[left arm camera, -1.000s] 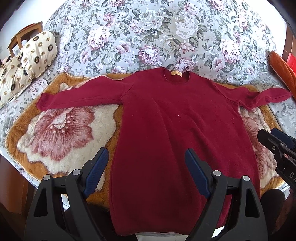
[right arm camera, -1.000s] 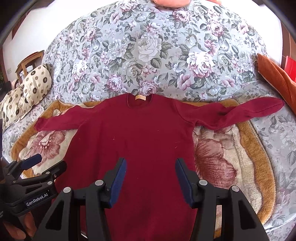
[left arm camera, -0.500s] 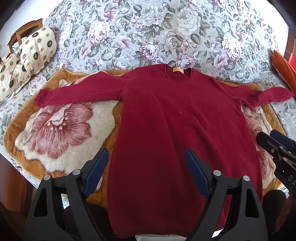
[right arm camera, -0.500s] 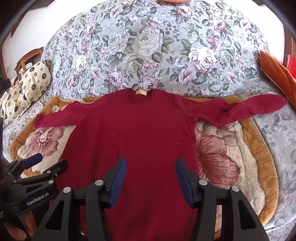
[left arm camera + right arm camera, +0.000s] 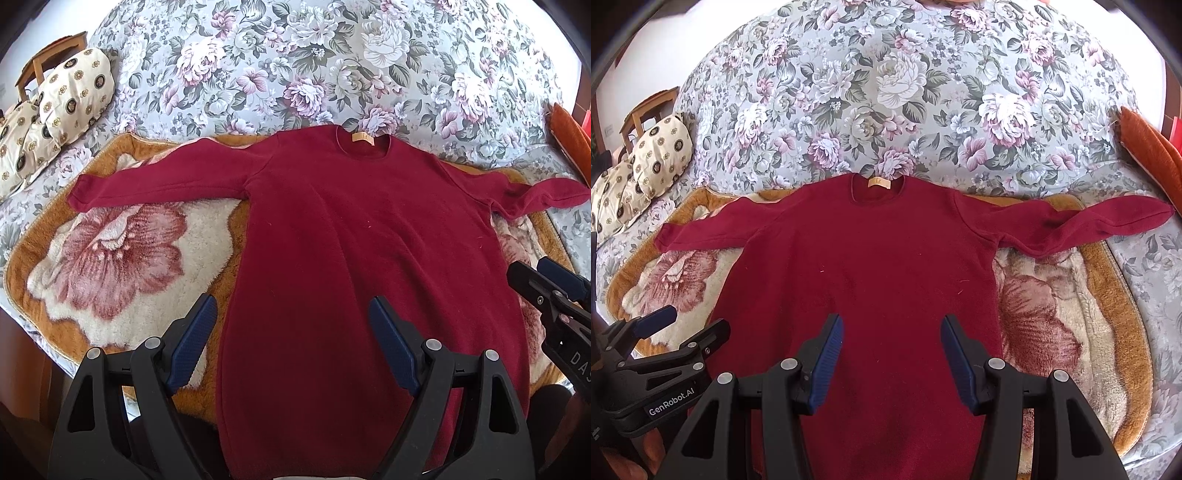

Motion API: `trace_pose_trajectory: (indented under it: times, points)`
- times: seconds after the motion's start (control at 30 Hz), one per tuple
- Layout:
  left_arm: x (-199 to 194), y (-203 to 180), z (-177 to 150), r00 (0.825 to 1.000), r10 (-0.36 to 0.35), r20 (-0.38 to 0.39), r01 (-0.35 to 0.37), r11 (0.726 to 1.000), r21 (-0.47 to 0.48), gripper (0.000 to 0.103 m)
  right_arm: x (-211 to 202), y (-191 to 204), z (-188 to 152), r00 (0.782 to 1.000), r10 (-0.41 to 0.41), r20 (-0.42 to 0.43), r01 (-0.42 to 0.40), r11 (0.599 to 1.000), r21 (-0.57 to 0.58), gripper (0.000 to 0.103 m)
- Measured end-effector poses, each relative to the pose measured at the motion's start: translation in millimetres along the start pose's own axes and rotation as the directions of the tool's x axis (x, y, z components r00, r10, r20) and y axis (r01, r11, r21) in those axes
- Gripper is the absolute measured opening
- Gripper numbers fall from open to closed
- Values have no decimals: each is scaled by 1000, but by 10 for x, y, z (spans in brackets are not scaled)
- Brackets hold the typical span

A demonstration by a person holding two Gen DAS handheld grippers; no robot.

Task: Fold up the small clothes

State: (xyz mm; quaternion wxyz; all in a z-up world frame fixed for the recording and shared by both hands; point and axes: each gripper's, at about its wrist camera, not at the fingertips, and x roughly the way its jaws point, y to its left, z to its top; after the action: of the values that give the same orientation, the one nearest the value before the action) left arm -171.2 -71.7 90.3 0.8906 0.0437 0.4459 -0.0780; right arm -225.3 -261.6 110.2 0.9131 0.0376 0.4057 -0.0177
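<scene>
Maroon sweater (image 5: 354,258) lies flat on the plush blanket (image 5: 110,258), collar pointing away, sleeves out sideways; both the left hand-held gripper (image 5: 291,336) and the right hand-held gripper (image 5: 892,350) gape wide, holding nothing.

A bed fills the view, covered by a grey floral bedspread (image 5: 905,85) printed with pink and cream roses. Over its near part lies a plush blanket (image 5: 110,258) — cream with a large pink flower and a tan-orange border. At the left edge sit cream pillows (image 5: 70,92) patterned with dark round medallions, and behind them a wooden chair (image 5: 48,51) stands against a white wall. At the right edge an orange cushion (image 5: 1148,147) rests on the bedspread — daylight is bright and even.
</scene>
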Motion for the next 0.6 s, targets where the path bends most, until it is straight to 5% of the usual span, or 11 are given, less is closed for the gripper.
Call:
trace_pose_trajectory:
  times: [0.6]
  points:
    - [130, -67, 84, 1000, 5, -18, -5, 1000, 6, 84, 193, -7, 105, 999, -41, -29, 42, 999, 27, 53]
